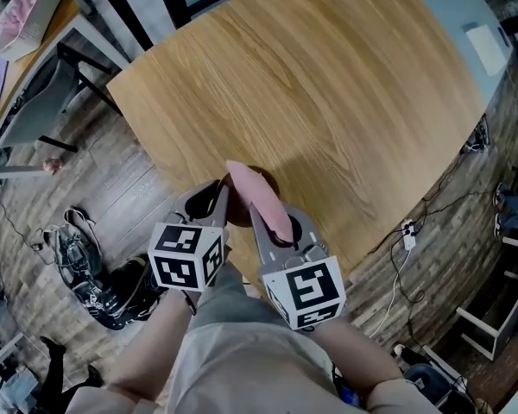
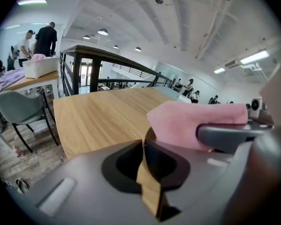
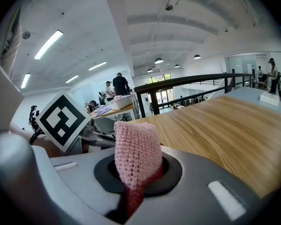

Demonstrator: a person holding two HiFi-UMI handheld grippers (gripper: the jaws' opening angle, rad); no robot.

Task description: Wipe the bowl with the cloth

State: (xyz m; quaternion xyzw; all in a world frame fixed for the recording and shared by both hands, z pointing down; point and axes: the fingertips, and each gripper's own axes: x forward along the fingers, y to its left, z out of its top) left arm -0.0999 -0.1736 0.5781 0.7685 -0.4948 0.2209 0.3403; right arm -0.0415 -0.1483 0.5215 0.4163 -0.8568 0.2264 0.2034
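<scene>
My right gripper [image 1: 272, 222] is shut on a pink knitted cloth [image 1: 259, 192], which sticks out past its jaws over the near edge of the wooden table [image 1: 328, 76]. In the right gripper view the cloth [image 3: 136, 153] stands up from between the closed jaws. Beside it on the left, my left gripper [image 1: 223, 201] is shut on the thin rim of a brown bowl [image 1: 240, 212]. Most of that bowl is hidden under the grippers and the cloth. The left gripper view shows the bowl's rim [image 2: 150, 191] edge-on between the jaws, with the cloth [image 2: 182, 125] just beyond.
The round table stretches away ahead. A grey chair [image 1: 34, 102] stands at its left. Shoes [image 1: 95, 274] and cables [image 1: 406, 231] lie on the wooden floor. A white basket [image 2: 40, 67] sits on a far desk where people stand.
</scene>
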